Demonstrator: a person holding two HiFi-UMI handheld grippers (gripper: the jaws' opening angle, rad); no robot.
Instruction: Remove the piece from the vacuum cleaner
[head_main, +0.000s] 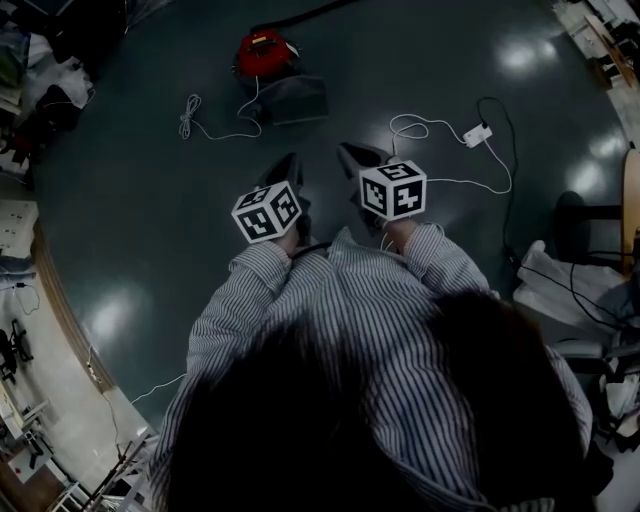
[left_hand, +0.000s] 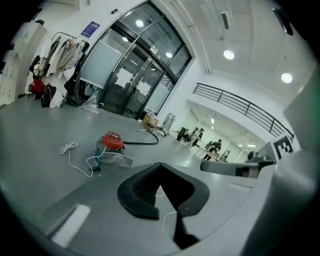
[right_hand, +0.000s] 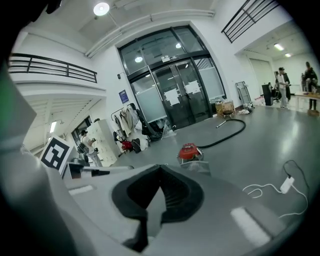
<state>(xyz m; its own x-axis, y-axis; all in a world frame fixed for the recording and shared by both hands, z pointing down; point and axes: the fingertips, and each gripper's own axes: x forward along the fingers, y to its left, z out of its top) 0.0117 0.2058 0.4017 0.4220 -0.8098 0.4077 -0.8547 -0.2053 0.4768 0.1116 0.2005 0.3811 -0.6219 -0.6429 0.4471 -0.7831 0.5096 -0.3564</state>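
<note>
Shut, empty grippers, and the vacuum cleaner far off

The left gripper and the right gripper both have their jaws pressed together with nothing in them. The red vacuum cleaner sits on the floor well ahead of the person, with a grey part right beside it. A white cable lies in between, so a foot could catch on it. Jaws left shut would only bump the vacuum cleaner and push it away.

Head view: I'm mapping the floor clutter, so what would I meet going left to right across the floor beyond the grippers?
Coiled cord → vacuum → white adapter.
</note>
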